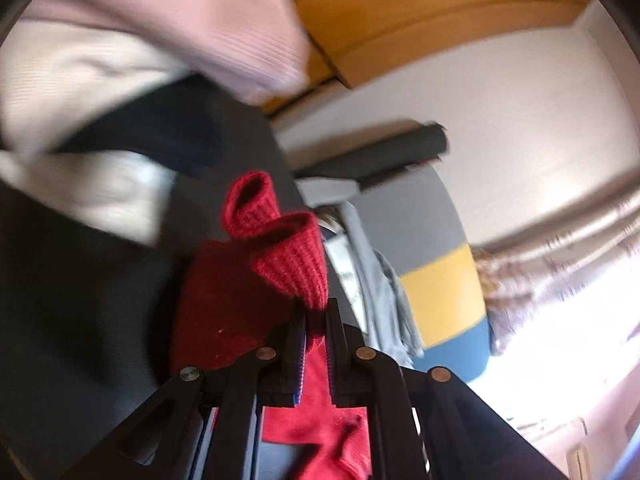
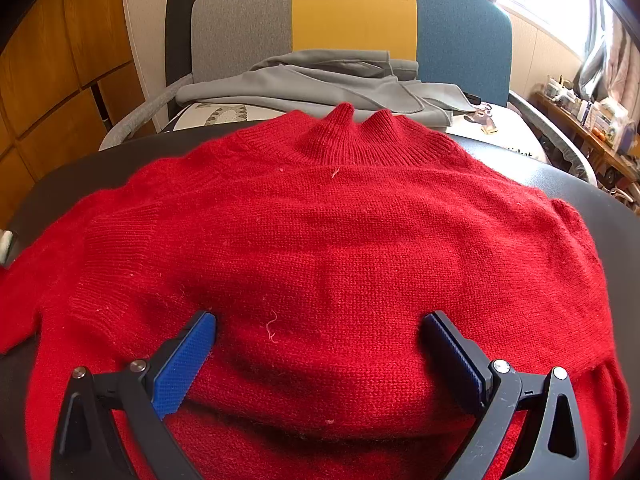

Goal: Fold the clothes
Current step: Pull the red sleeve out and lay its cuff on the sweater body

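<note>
Covering the table: a red knitted sweater (image 2: 320, 248) lay spread flat over most of a dark table (image 2: 592, 204), its ribbed collar at the far edge and its sleeves trailing off to either side.
Table: dark and smooth, with only its rim showing around the sweater.
Chair: a padded seat back (image 2: 352, 12) in grey, yellow and blue panels stood just behind the table.
Grey garment: a grey piece of clothing (image 2: 320, 80) lay crumpled on the seat, beyond the sweater's collar.
Other clothes: in the blurred left wrist view, pink (image 1: 208, 20) and cream (image 1: 72, 80) fabric lay heaped on the dark surface.
Right gripper (image 2: 320, 322): spread wide, both blue-padded fingers resting on the sweater's body near its close edge, gripping nothing.
Left gripper (image 1: 316, 312): pressed together, pinching a fold of the red knit, with a ribbed edge standing up just past its tips.
</note>
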